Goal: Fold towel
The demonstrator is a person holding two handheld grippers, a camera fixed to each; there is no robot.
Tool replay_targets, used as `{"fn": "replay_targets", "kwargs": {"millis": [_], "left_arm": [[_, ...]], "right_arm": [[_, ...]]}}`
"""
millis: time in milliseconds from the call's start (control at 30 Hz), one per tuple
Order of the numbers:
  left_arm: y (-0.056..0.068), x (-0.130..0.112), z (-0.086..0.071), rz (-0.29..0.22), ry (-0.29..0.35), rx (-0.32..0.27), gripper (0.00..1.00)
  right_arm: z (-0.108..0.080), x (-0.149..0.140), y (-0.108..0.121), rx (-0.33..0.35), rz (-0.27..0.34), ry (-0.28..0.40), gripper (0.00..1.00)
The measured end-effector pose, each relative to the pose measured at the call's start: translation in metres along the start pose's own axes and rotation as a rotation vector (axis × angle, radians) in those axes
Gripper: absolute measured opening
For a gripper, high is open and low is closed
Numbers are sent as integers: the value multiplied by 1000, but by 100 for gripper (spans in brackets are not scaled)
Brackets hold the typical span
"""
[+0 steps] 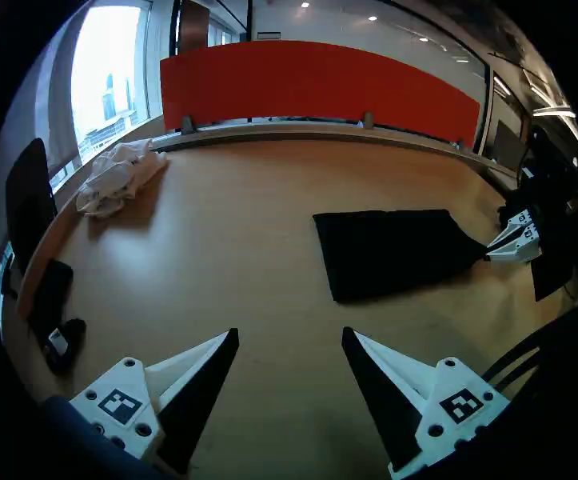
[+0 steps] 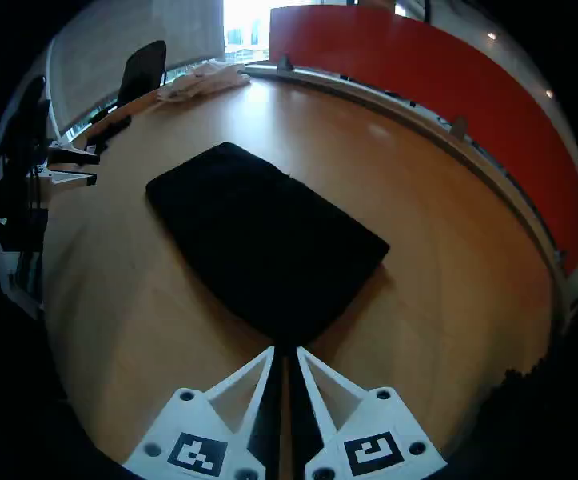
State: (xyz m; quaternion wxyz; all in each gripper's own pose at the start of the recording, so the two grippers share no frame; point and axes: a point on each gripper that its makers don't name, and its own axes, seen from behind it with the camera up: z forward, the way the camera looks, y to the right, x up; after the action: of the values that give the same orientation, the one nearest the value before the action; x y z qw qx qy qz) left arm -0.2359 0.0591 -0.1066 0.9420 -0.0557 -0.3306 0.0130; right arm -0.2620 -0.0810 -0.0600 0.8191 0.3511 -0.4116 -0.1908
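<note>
soft, limp, light towel; its corner sat pinched between jaws of the right gripper, the left gripper gaped wide.

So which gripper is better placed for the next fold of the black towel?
Right. The right gripper is shut on the towel at its near edge, while the left gripper hangs open over bare table, apart from it.

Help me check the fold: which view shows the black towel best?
Right gripper view: the black towel lies large and central, its near corner pinched by the right hand-held gripper. The left gripper view shows it smaller, off to the side.
</note>
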Motion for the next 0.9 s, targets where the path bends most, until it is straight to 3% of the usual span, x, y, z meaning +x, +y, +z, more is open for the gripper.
{"fn": "replay_targets", "kwargs": {"millis": [367, 900], "left_arm": [[-3, 2, -3, 7, 10, 5, 96], [-5, 5, -10, 8, 19, 7, 96]], "right_arm": [[-9, 8, 6, -13, 9, 19, 4], [-27, 25, 13, -26, -29, 46, 4]]}}
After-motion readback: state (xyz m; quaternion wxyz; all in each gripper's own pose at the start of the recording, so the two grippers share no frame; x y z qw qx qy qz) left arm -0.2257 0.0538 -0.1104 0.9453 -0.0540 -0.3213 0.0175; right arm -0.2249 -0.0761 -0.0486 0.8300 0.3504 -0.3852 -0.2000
